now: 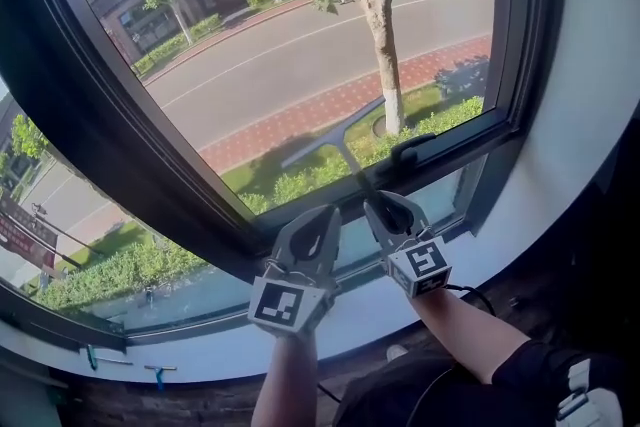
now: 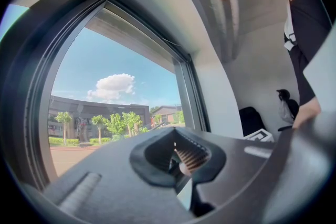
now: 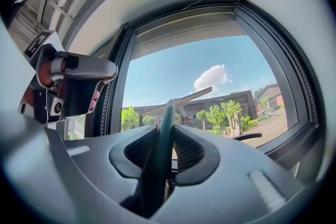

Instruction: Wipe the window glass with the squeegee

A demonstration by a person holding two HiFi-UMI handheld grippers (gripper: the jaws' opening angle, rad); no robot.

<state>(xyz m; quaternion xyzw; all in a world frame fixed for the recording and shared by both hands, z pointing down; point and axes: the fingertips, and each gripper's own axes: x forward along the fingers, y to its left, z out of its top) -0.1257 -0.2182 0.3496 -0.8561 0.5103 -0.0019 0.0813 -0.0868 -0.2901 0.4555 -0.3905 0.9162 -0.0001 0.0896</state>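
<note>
My right gripper (image 1: 385, 207) is shut on the dark handle of the squeegee (image 1: 352, 167). The blade (image 1: 330, 135) lies slanted against the lower part of the window glass (image 1: 300, 45). In the right gripper view the squeegee (image 3: 161, 128) runs up between the jaws to its blade (image 3: 184, 98) in front of the pane. My left gripper (image 1: 322, 220) hovers just left of the right one, above the lower frame, shut with nothing in it. In the left gripper view the left gripper (image 2: 176, 136) shows its jaws meeting with nothing between them.
A thick dark window frame (image 1: 190, 180) borders the pane, with a black window handle (image 1: 415, 147) just right of the squeegee. A white sill (image 1: 200, 360) runs below. A second lower pane (image 1: 120, 265) lies to the left. The person's torso (image 2: 304, 50) fills the left gripper view's right side.
</note>
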